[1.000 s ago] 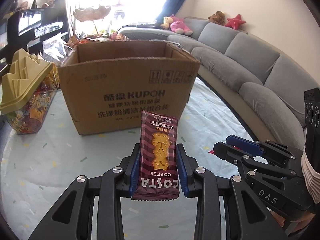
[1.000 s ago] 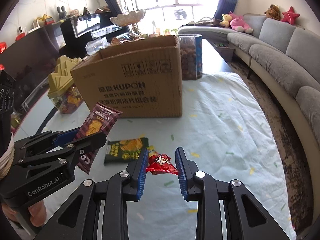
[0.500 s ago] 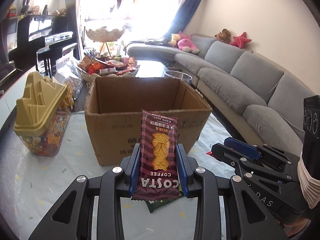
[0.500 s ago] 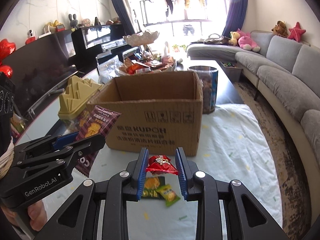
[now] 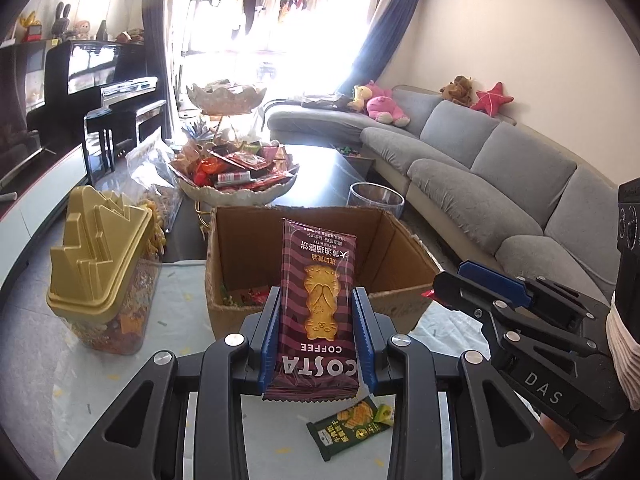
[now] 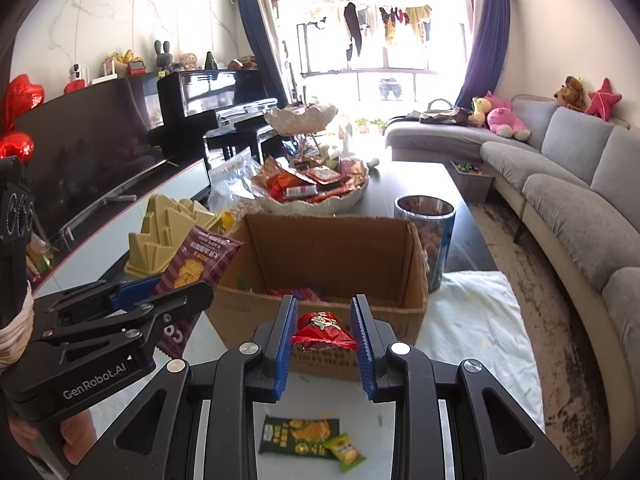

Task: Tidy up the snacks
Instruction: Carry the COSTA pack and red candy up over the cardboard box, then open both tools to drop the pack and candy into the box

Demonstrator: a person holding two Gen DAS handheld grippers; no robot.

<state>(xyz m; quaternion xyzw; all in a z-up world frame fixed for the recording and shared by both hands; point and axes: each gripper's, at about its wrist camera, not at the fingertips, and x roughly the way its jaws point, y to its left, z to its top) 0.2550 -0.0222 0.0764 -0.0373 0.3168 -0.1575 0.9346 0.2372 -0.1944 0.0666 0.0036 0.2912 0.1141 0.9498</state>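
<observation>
Maroon, wavy-striped foil w/ a golden cat-shaped biscuit printed on it and "COSTA COFFEE" in white: that's the biscuit packet [image 5: 318,304], long and flat, standing upright btwn the blue pads of the left gripper [image 5: 318,312], which pinches it by both long edges. It hangs just in front of and above the near wall of the cardboard box [image 5: 404,264], an open-topped brown carton w/ a few wrappers on its floor. Right gripper [image 6: 323,334] clamps a small red candy bag [image 6: 323,330], crinkly and shiny, w/ a pale emblem on top; it sits over the box's near rim in the right wrist view, and the same view shows the packet tilted at the box's left corner. Below both tools, on the pale speckled tablecloth [image 6: 472,320], lie a dark green snack pack [image 6: 298,436] w/ chip pics and a small yellow-green sachet [image 6: 345,450] touching its right end. Left of the box stands a clear jar w/ a gold stepped lid [image 5: 98,264]; behind it a white scalloped bowl [image 5: 236,190] heaped w/ red wrappers. A round tub of nuts [image 6: 426,236] is just beside the box's right rear corner.
</observation>
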